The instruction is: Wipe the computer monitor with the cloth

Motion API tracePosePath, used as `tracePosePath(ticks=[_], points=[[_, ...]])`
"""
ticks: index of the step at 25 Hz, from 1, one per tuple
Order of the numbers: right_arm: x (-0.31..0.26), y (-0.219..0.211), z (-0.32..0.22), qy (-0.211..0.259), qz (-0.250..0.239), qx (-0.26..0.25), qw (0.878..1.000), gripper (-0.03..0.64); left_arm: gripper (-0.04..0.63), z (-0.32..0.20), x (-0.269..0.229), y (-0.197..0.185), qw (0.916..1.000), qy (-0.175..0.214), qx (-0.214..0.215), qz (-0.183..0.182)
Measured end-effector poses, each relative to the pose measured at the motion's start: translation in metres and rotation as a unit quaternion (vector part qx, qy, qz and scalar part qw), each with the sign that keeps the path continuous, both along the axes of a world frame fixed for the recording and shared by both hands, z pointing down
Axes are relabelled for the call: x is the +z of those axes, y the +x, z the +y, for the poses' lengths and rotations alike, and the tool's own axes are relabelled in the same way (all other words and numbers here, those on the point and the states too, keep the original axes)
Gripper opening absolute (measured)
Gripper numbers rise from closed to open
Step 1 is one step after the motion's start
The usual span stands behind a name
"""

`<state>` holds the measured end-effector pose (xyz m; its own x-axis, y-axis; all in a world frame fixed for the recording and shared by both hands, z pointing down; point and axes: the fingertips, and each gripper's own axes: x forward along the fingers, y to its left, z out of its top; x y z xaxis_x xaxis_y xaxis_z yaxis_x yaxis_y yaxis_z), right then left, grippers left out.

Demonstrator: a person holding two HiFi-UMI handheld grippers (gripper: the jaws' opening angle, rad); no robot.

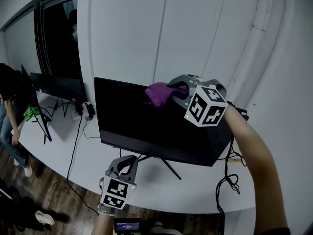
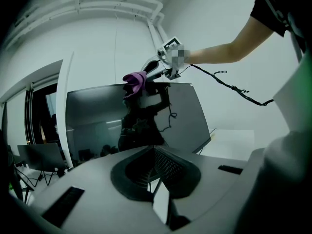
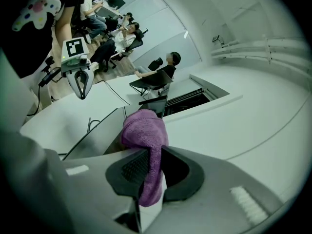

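A black monitor (image 1: 146, 129) stands on a white table (image 1: 58, 141). A purple cloth (image 1: 157, 93) rests at the monitor's top edge, and my right gripper (image 1: 172, 90) is shut on it. In the right gripper view the cloth (image 3: 144, 130) bulges out past the jaws of the right gripper (image 3: 147, 172), above the dark screen (image 3: 95, 138). My left gripper (image 1: 128, 162) hangs below the monitor's lower edge, shut and empty. In the left gripper view the left gripper (image 2: 155, 173) faces the monitor (image 2: 92, 123), with the cloth (image 2: 135, 82) and the right gripper (image 2: 157, 67) up at its top.
A second monitor (image 1: 57, 85) stands at the table's far left. Cables (image 1: 227, 180) trail off the table at the right, and another cable (image 1: 76, 146) hangs at the left. A person (image 1: 9, 111) stands at the left edge. Seated people (image 3: 122, 33) show beyond.
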<state>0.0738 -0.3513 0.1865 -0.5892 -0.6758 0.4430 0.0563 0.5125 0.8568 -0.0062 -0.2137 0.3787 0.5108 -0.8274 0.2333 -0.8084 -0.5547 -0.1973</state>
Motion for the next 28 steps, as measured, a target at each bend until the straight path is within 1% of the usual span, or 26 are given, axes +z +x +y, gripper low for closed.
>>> tracePosePath(ticks=[9, 15, 19, 28], points=[[0.001, 0.067, 0.015, 0.0, -0.008, 0.044, 0.999, 0.067, 0.006, -0.003, 0.001, 0.044, 0.9988, -0.001, 0.049, -0.004], [0.003, 0.102, 0.018, 0.004, -0.014, 0.075, 0.997, 0.067, 0.006, -0.009, 0.004, 0.063, 0.997, -0.002, 0.077, -0.004], [0.002, 0.134, 0.027, 0.009, -0.016, 0.096, 0.995, 0.067, 0.006, -0.008, 0.004, 0.085, 0.9953, -0.003, 0.096, -0.006], [0.003, 0.196, 0.041, 0.016, -0.015, 0.148, 0.989, 0.067, 0.006, -0.009, 0.006, 0.116, 0.9916, -0.005, 0.129, -0.008]])
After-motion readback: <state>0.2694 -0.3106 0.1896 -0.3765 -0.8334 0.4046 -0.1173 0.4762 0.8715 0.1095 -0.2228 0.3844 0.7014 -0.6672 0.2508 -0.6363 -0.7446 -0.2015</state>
